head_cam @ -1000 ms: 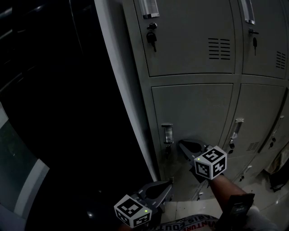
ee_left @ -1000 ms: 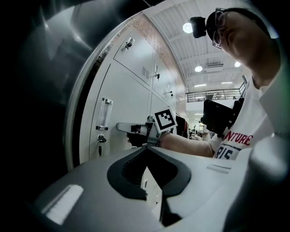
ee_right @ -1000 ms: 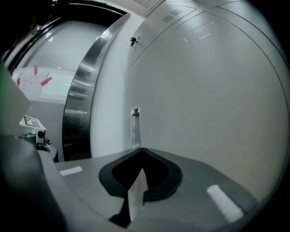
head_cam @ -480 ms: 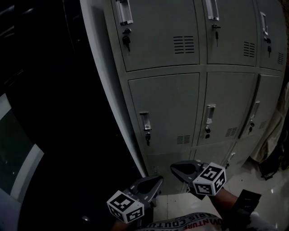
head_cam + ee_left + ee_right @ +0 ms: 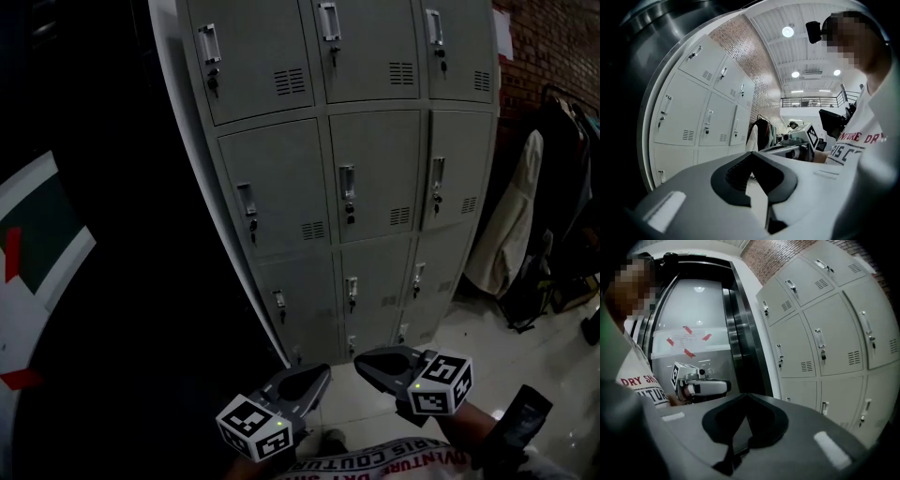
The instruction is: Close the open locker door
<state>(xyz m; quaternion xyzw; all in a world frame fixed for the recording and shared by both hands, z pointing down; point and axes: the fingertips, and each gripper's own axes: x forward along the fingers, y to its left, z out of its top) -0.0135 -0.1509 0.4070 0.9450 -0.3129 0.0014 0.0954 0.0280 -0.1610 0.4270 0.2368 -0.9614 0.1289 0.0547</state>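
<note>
**Left gripper** (image 5: 324, 369): lowest item in the head view. Fingers clenched tip to tip with nothing between them. Marker cube (image 5: 251, 427) at its rear.

**Right gripper** (image 5: 360, 358): just right of the left fingers, tips near them but apart. Fingers likewise clenched and empty. Second marker cube (image 5: 441, 382) behind.

**Printed shirt** (image 5: 394, 461): behind both sets of fingers, at the lower edge of the head view.

**Tiled floor** (image 5: 525, 352): below and ahead of the fingers, pale and glossy.

**Locker bank** (image 5: 281, 56): ahead of both sets of fingers and well apart from them. Grey steel, three columns in view. Each door has a handle, a key lock and vent slots.

**Locker door** (image 5: 373, 286): the one most nearly straight ahead of the fingers lies shut, flush with its frame. So does every other door in view.

**Pale coat** (image 5: 506, 234): hanging right of the locker bank, beyond the right fingers.

**Brick wall** (image 5: 553, 56): behind the coat, farthest right.

**Glossy metal door** (image 5: 708, 315): left of the locker bank, beyond the left fingers. It carries a paper sheet (image 5: 686, 341) fixed with red tape strips.
</note>
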